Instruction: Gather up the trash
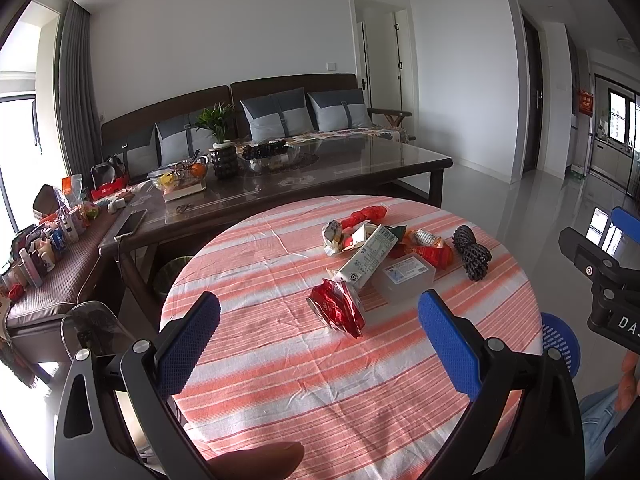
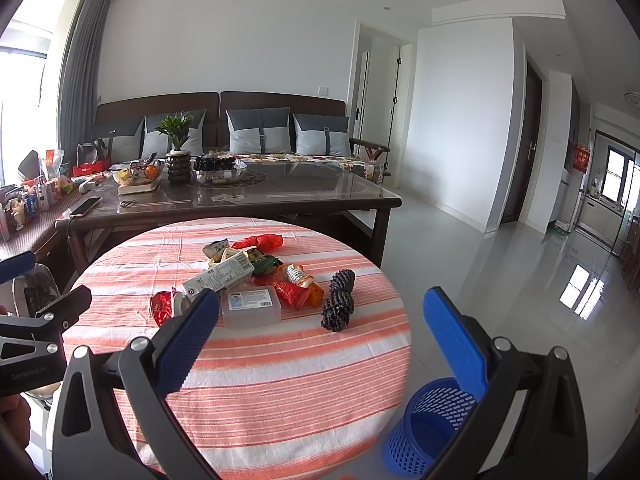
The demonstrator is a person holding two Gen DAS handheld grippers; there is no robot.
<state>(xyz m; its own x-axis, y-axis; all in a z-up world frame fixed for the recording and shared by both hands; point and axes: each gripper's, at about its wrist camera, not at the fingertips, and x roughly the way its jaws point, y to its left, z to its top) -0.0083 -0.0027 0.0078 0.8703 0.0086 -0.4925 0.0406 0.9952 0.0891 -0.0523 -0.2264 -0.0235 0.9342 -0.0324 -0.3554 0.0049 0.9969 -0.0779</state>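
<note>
Both the left tongs [image 1: 320, 344] and right tongs [image 2: 320, 344] gape empty above the striped surface [image 1: 280, 380], where the crumpled red wrapper [image 1: 338, 310], nearest of the mid-surface litter, looks light and crinkly, best pinched across its bunched middle.

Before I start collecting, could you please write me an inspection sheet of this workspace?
Surface: round table under a pink-and-white striped cloth, bare toward the near edge.
Job's things: crushed red can, milk carton, clear plastic box, red plastic bag, orange snack wrappers and black foam net lie clustered mid-table; blue mesh bin stands on the floor at the table's right.
Clutter: coffee table behind carries a phone, bowls and a potted plant.
Grippers: left claw open, empty; right claw open, empty.
Cables: one runs from the phone off the coffee table's edge.
Surroundings: sofa with cushions, glossy tiled floor, open doorways.
</note>
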